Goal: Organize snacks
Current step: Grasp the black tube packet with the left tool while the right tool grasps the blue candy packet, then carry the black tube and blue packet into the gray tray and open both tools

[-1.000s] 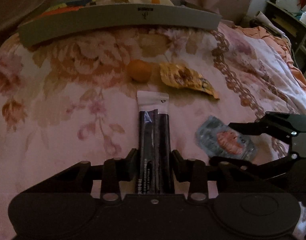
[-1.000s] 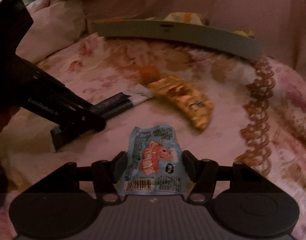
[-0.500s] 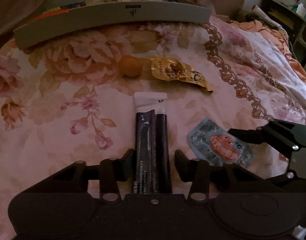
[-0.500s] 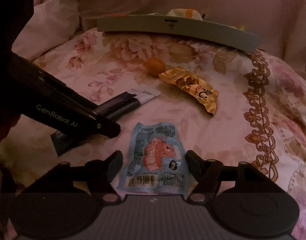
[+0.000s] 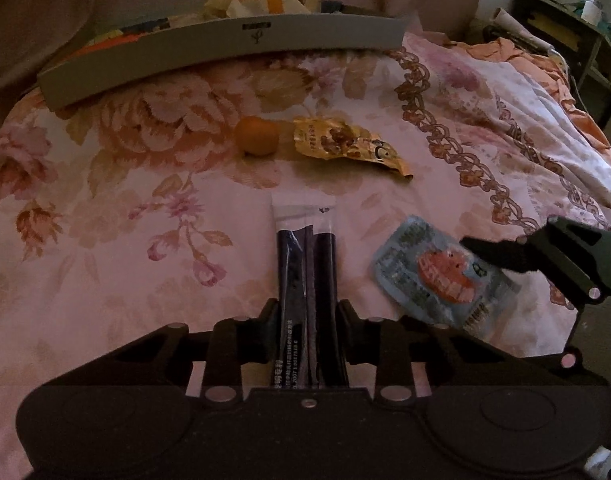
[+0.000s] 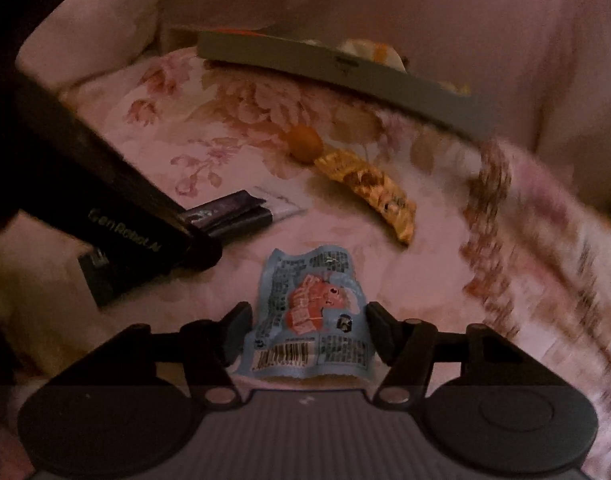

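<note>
A long dark snack packet (image 5: 305,256) with a clear white top lies on the flowered bedspread (image 5: 105,200). My left gripper (image 5: 307,312) is shut on its near end, with both pads against its sides. To the right lies a crinkled blue packet (image 6: 309,312) with a red cartoon on it. My right gripper (image 6: 307,312) straddles the blue packet, its jaws closing, with the pads at both edges. In the left wrist view one right finger (image 5: 485,250) lies over the blue packet (image 5: 429,276). Farther off sit a small orange (image 5: 257,141) and a golden packet (image 5: 345,146).
A long grey tray (image 5: 225,46) stands at the far edge of the bed with several snacks behind its wall. Rumpled bedding (image 5: 545,92) and a dark shelf (image 5: 565,20) are at the right. A pink pillow (image 6: 97,40) rises at the back left in the right wrist view.
My left fingers drew in tighter on the dark packet. My right fingers narrowed onto the blue packet, and the right gripper rolled, so the tray now looks tilted.
</note>
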A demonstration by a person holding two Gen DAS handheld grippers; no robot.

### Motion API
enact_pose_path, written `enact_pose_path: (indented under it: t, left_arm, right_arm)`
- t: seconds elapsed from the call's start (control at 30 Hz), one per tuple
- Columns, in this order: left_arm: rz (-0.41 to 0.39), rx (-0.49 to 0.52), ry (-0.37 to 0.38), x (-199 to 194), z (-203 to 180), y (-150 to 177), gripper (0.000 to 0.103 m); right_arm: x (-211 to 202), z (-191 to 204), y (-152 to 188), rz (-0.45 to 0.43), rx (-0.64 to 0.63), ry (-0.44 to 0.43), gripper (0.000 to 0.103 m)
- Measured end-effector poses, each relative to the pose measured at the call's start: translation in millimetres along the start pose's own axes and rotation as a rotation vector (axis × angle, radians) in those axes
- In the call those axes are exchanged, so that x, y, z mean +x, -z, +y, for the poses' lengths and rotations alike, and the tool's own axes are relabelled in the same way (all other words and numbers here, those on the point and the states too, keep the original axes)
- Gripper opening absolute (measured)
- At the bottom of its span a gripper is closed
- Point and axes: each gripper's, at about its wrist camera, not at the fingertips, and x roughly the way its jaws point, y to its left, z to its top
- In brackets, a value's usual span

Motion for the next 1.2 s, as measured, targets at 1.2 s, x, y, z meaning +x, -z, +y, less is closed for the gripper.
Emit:
enact_pose_path:
  t: [1.2]
  left_arm:
    - [-0.396,-0.019,-0.146,-58.9,10.5,-78.3,0.032]
  right_arm:
    - [-6.9,-40.1,-37.1,-0.440,-0.071,0.347,0.067]
